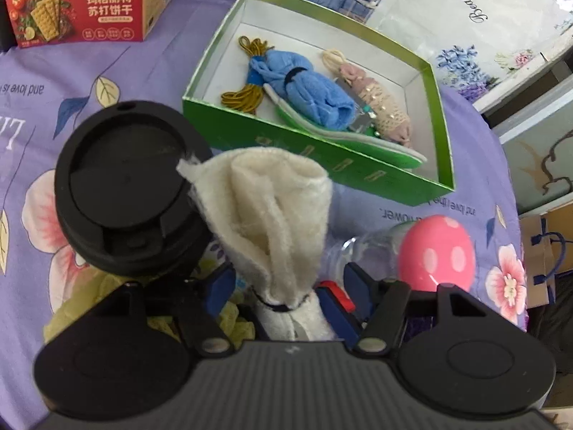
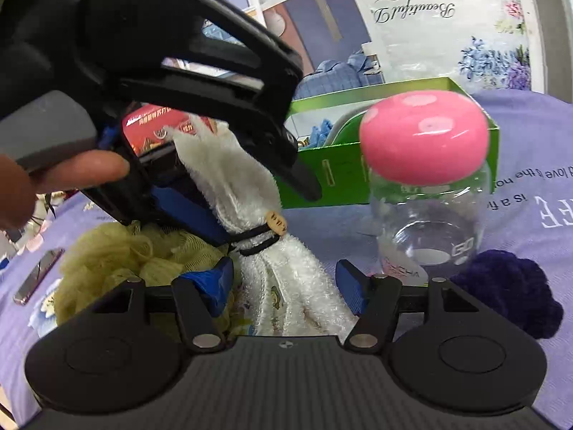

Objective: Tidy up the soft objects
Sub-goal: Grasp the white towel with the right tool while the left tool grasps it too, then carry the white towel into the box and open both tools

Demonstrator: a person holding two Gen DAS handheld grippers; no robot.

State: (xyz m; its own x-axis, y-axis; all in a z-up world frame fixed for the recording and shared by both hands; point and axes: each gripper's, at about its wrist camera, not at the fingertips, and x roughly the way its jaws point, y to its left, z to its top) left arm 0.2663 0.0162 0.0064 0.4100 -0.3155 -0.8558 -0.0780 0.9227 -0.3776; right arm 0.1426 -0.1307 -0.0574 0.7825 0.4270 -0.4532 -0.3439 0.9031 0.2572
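My left gripper (image 1: 286, 308) clamps the white towel (image 1: 272, 208), held up near the green box (image 1: 315, 165) | my right gripper (image 2: 286, 286) gapes around its lower end | jar (image 2: 426, 215) beside.

cream towel (image 1: 272, 215), green box (image 1: 322, 157), pink polka-dot lid (image 1: 435, 252)

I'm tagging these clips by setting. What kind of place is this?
Probably a home, on a table or bed. A floral purple cloth covers the surface, with a cracker box, a green box of rolled towels, and a pink-lidded jar.
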